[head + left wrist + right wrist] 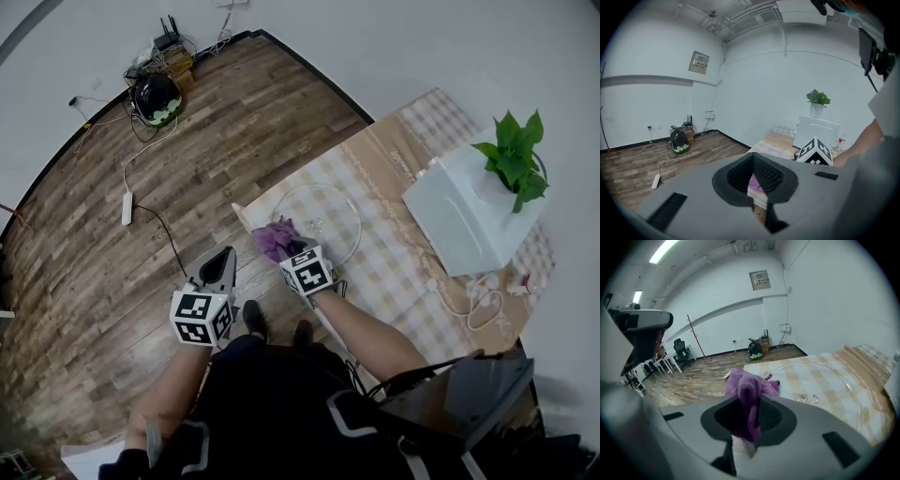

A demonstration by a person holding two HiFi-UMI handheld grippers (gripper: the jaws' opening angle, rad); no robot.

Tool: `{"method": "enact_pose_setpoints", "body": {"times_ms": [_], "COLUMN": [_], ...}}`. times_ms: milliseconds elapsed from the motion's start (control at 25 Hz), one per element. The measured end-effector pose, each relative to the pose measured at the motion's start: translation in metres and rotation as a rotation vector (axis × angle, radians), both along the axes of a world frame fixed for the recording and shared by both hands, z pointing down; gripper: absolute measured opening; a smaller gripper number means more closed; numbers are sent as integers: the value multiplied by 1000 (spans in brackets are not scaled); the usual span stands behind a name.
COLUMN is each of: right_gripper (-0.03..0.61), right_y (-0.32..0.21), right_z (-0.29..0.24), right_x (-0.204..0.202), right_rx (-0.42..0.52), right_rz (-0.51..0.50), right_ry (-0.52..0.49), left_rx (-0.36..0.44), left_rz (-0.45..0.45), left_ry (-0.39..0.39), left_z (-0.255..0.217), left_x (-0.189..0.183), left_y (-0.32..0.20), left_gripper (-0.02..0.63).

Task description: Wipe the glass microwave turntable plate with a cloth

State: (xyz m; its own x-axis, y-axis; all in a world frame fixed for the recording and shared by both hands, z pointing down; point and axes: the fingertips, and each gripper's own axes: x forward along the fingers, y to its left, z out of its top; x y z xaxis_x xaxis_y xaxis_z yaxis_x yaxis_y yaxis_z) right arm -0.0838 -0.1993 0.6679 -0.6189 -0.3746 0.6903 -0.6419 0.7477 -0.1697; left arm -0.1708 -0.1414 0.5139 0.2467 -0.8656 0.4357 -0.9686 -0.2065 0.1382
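Left gripper (222, 265) hangs off the table (403, 281), jaws slightly spread and empty, while right gripper (292, 249) pinches purple cloth (274, 238) at glass turntable plate's (330, 204) rim near table's corner.

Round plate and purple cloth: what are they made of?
Plate: looks like clear glass, glossy; the checked tablecloth shows straight through it. Cloth: soft matte pile fabric, probably microfibre; fuzzy surface, bunched in loose folds.
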Motion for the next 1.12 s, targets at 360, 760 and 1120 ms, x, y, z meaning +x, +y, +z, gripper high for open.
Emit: {"method": "enact_pose_setpoints", "body": {"times_ms": [360, 760, 1120], "right_gripper": [81, 81, 81], "right_y": [-8, -25, -45], "right_z": [7, 5, 5], "right_x": [16, 52, 106], "right_rx": [10, 15, 24], "right_rz": [4, 80, 178], "right_ry": [37, 59, 90], "left_rx": [-2, 2, 2], "left_rz": [32, 66, 100], "left_ry": [23, 25, 29], "left_z": [4, 4, 3], "left_x": [10, 28, 51], "left_y": [-11, -19, -23], "left_gripper": [3, 3, 3]}}
